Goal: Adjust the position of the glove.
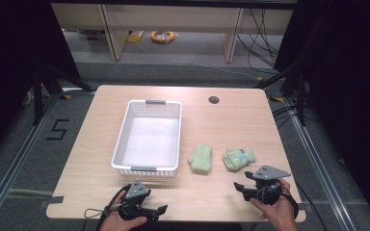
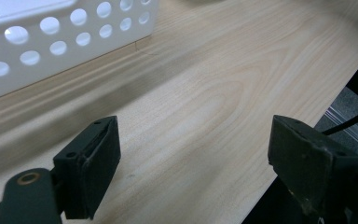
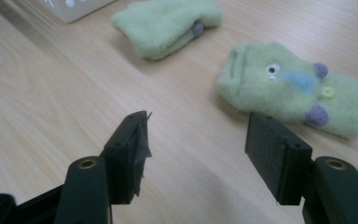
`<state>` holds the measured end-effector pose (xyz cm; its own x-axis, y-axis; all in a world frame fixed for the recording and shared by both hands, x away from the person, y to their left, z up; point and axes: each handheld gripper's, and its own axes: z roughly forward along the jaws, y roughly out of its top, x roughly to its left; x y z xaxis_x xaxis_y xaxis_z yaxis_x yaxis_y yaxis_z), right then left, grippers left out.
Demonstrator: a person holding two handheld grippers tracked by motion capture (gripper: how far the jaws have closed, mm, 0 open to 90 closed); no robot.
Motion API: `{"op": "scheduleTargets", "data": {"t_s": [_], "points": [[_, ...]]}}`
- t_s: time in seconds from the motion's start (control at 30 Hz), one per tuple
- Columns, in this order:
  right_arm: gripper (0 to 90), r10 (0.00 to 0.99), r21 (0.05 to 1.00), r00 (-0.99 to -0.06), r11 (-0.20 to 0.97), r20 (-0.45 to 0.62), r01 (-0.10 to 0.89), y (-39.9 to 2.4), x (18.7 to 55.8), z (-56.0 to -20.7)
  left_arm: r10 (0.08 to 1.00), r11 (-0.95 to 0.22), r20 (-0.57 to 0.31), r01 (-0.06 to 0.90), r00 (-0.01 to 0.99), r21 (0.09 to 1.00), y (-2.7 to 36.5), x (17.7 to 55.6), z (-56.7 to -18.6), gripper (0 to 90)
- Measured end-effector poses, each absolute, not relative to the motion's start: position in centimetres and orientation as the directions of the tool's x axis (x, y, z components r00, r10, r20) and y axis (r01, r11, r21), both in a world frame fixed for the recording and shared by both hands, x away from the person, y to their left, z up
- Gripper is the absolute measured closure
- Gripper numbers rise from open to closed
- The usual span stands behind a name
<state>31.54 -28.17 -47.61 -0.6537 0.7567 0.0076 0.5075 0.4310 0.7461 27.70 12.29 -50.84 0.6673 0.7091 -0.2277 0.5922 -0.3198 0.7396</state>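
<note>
Two grippers hovering open at the near edge of the wooden table (image 1: pixel 101 115), nothing held.

Starting at the left, the left gripper (image 1: pixel 161 210) is sitting low by the table's front edge with its jaws spread wide and touching nothing, just in front of the white perforated basket (image 1: pixel 123 130). Right of the basket, the plain green mitten (image 1: pixel 201 158) is lying flat on the wood, and beside it the green mitten with the face (image 1: pixel 239 158) is resting apart from it. Farthest right, the right gripper (image 1: pixel 238 186) is pointing toward that second mitten with its jaws parted and empty, stopping short of the fabric without touching.
</note>
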Motion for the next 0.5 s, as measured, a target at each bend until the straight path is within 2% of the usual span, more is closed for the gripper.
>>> {"op": "scheduleTargets", "data": {"t_s": [0.5], "points": [[45.2,0.701,0.775,-0.714,0.457,-0.01,0.437,-25.6,34.2,-46.0,0.706,-0.331,-0.234,0.603,0.668,0.726,12.5,27.8,-50.7,16.5]]}}
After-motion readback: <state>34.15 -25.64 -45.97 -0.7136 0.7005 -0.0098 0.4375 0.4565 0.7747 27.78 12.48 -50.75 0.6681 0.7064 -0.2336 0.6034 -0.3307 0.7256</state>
